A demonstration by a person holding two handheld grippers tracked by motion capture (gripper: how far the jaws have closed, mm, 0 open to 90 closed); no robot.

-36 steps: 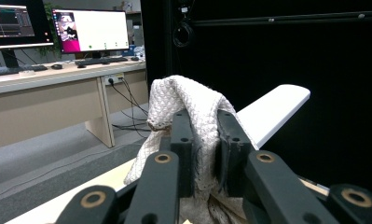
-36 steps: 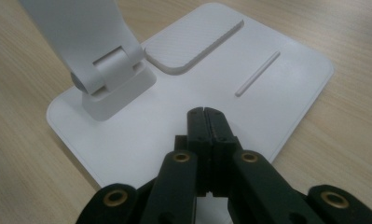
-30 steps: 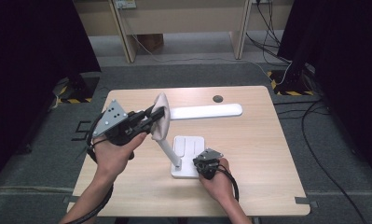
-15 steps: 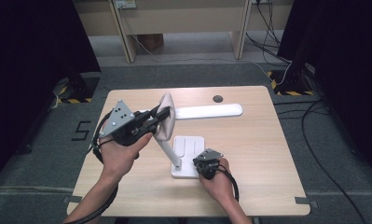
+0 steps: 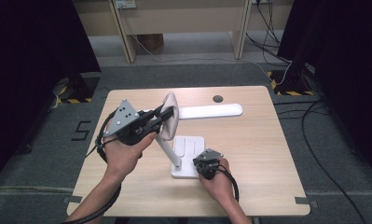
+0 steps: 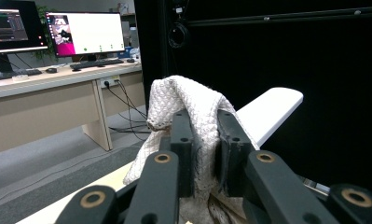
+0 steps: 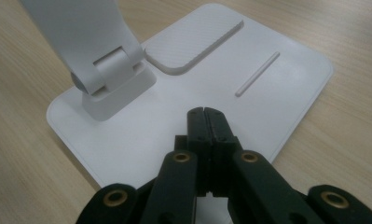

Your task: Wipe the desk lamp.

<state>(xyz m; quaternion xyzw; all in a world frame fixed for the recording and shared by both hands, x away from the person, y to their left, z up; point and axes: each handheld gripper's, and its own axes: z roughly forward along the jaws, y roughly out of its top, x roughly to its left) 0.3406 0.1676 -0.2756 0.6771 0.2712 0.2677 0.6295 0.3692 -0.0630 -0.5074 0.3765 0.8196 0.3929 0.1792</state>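
The left gripper (image 5: 161, 113) is clamped on a white knitted cloth (image 5: 170, 112). In the left gripper view the cloth (image 6: 183, 100) is pinched between both black jaws and bunches up above their tips. Held this way, it sits against the upper joint of the white desk lamp (image 5: 193, 140), where the slanted arm (image 5: 167, 149) meets the long lamp head (image 5: 211, 111). The head (image 6: 267, 109) runs on beyond the jaw tips, away from the hand, and stands well above the table (image 5: 253, 154).

The right gripper (image 5: 205, 164) is closed with nothing between its jaws. In the right gripper view the two jaws (image 7: 207, 123) meet flat against each other, tips resting over the near edge of the lamp base (image 7: 174, 107); whether they press on it I cannot tell for certain. Just ahead of these tips and to their left stands the hinge block (image 7: 116, 79) from which the arm rises. Farther ahead lie a raised rectangular pad (image 7: 193, 44) and a thin ridge (image 7: 257, 73) on the base.

From the high view the base (image 5: 188, 156) lies flat near the table's middle, right gripper at its near right corner, left gripper raised above and to the left. A small dark round disc (image 5: 217, 98) lies on the table beyond the lamp head, well apart from both grippers.
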